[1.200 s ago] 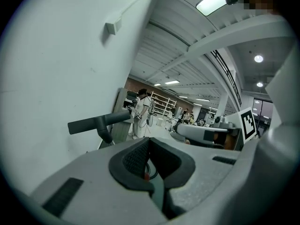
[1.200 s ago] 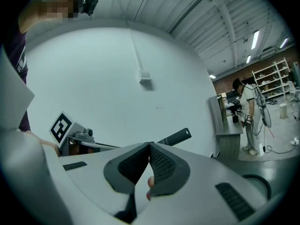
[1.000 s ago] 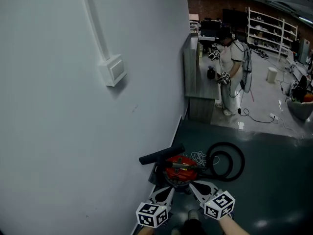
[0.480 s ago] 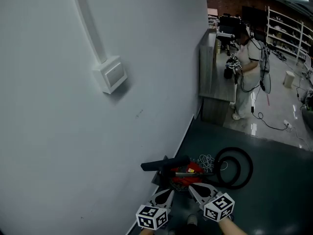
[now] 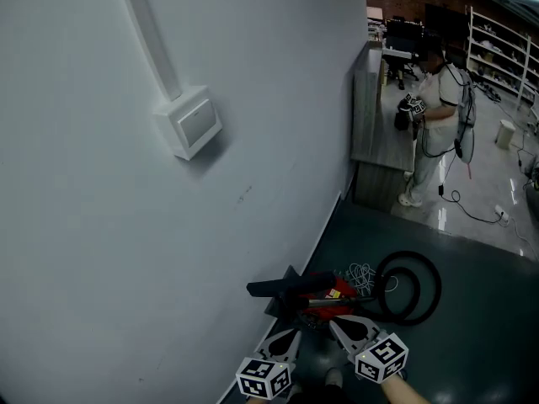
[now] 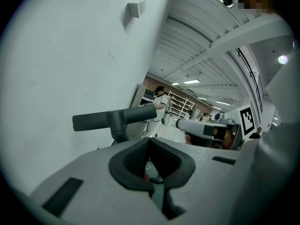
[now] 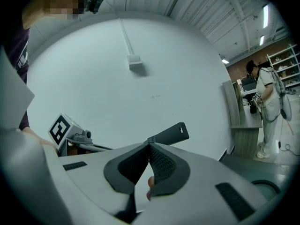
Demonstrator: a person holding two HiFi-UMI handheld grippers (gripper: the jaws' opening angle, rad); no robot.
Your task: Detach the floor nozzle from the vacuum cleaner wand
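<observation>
The vacuum cleaner lies on the dark floor by the wall: a red body (image 5: 327,294), a coiled black hose (image 5: 414,286) and a dark grey floor nozzle (image 5: 276,288) sticking out to the left. The nozzle (image 6: 112,119) shows as a bar on a neck in the left gripper view, and as a dark slanted bar (image 7: 171,134) in the right gripper view. My left gripper (image 5: 289,335) and right gripper (image 5: 337,323) hover side by side just short of the red body. Both are shut with nothing between their jaws. No wand joint is visible.
A pale wall fills the left, with a junction box (image 5: 192,123) and conduit. A tangle of white cable (image 5: 360,275) lies beside the hose. Farther back stand a grey counter (image 5: 376,116), a person (image 5: 438,112) at it, and shelves.
Both grippers have moved forward and a little down toward the vacuum. My view has swung left, so the vacuum and the person sit further right in the picture.
</observation>
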